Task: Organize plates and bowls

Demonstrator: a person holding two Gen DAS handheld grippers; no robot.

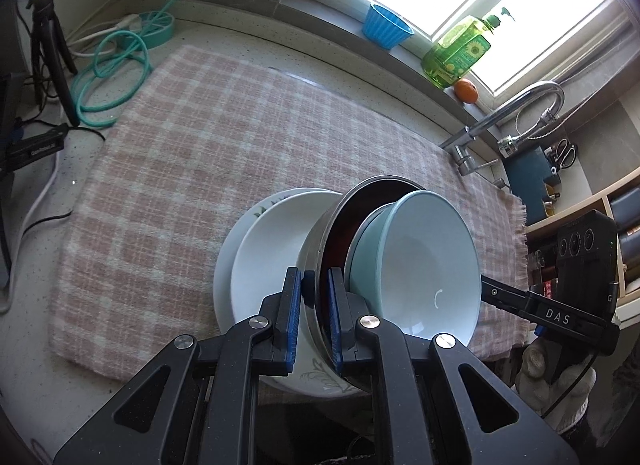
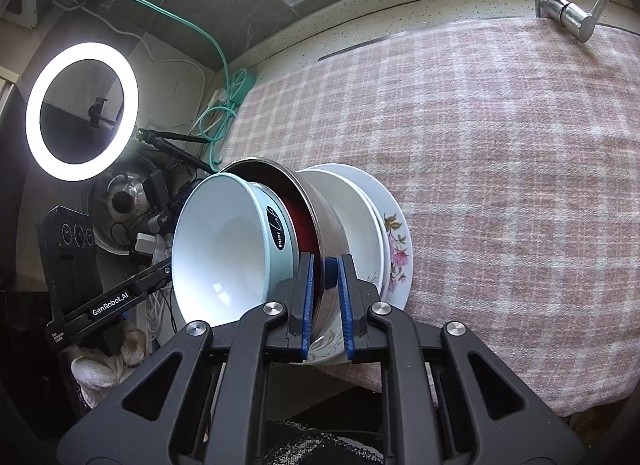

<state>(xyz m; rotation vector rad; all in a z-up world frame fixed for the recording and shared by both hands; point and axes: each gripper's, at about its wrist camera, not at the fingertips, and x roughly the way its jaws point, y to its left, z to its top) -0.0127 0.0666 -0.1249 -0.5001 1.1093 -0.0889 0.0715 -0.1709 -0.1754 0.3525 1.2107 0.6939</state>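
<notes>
Bowls and plates sit stacked near the front edge of the pink checked cloth (image 1: 200, 137) — a flowered plate (image 2: 400, 253) at the bottom, a white dish (image 1: 272, 249) on it, then a steel bowl (image 2: 332, 225) with a pale blue bowl (image 1: 424, 261) nested inside. Both the left gripper (image 1: 314, 305) and the right gripper (image 2: 325, 297) pinch the steel bowl's rim from opposite sides — blue pads tight against the metal.
</notes>
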